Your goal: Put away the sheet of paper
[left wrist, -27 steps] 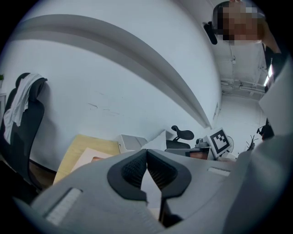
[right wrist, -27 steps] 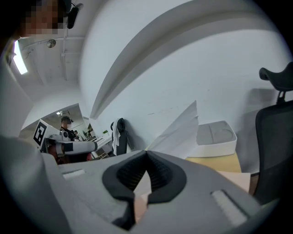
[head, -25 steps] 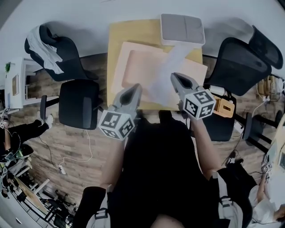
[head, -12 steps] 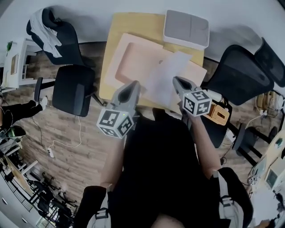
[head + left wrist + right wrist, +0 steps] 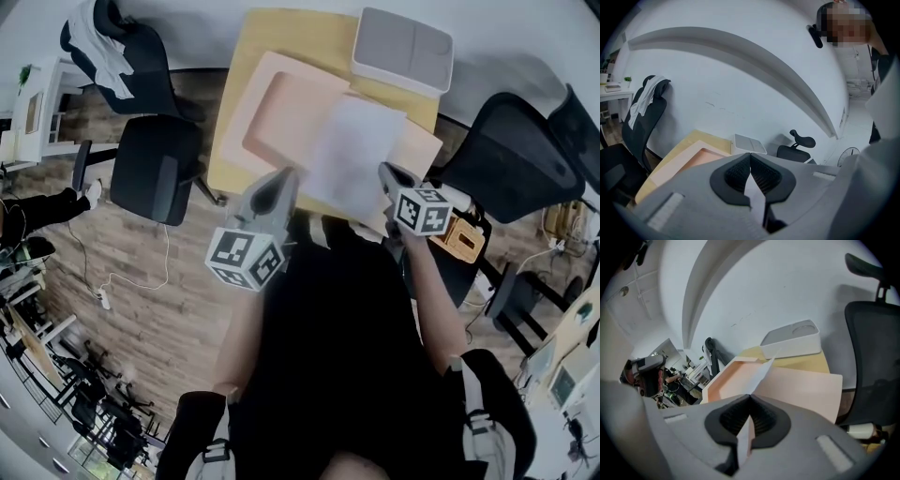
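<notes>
While the L hand-held gripper (image 5: 288,177) and the R hand-held gripper (image 5: 385,170) are both clamped shut on the paper (image 5: 361,155), L at its near-left corner & R at its near-right edge, the sheet is spread between them above the pink tray (image 5: 272,80) on the surface (image 5: 281,33). The cubes (image 5: 246,260) carry b/w square markers.

left gripper (image 5: 284,180): grey shell, black ribbed fingers (image 5: 736,174) | right gripper (image 5: 388,172): looked the same | marker cubes (image 5: 246,260) behind fingers: white, black squares | person wore black top (image 5: 337,337)
</notes>
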A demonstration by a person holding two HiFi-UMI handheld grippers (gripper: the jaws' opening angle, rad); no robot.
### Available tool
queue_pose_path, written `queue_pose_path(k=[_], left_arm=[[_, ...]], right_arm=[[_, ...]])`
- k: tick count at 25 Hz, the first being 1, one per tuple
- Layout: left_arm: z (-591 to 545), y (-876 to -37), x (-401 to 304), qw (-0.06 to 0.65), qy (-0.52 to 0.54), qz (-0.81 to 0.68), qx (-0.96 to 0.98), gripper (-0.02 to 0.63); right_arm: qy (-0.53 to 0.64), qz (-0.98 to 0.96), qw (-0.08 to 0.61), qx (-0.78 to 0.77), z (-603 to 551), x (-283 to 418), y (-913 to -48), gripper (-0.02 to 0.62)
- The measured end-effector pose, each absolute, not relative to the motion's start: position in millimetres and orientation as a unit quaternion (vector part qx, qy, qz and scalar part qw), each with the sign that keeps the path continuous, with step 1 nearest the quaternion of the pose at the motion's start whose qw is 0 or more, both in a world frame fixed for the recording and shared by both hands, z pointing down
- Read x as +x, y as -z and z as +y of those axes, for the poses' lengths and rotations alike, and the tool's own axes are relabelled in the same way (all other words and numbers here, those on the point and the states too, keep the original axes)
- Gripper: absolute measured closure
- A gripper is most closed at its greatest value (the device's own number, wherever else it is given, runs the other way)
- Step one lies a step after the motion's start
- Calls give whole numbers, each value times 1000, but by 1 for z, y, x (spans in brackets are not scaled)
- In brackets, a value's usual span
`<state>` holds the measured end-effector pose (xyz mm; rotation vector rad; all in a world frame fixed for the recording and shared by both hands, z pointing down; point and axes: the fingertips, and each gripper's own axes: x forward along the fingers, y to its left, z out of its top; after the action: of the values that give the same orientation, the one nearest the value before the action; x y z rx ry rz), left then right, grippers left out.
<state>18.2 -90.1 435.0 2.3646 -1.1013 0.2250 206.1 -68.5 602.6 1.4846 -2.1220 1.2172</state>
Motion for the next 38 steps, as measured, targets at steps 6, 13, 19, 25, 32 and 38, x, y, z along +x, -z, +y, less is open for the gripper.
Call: queue_pose_path(k=[6, 13, 19, 25, 32, 38], left_arm=[[-91, -435, 9, 259, -86, -417, 867, 595], [-91, -438, -2, 260, -94, -420, 864, 595], [-91, -440, -6, 265, -98, -416, 864, 595], [-90, -440, -8, 266, -101, -413, 865, 595], [-87, -441, -25, 269, -100, -419, 862, 595], [-87, -443, -39, 275, -96, -429, 855, 595]], right_arm=[[-447, -697, 108, 550, -71, 217, -618, 594], [-467, -665, 78, 577, -81, 219, -631, 594], [-467, -659, 73, 585, -89, 210, -637, 594], [-469, -651, 73, 592, -96, 199, -642, 594], [-464, -639, 69, 610, -110, 179, -649, 594], [-481, -617, 71, 619, -120, 161, -663, 594]])
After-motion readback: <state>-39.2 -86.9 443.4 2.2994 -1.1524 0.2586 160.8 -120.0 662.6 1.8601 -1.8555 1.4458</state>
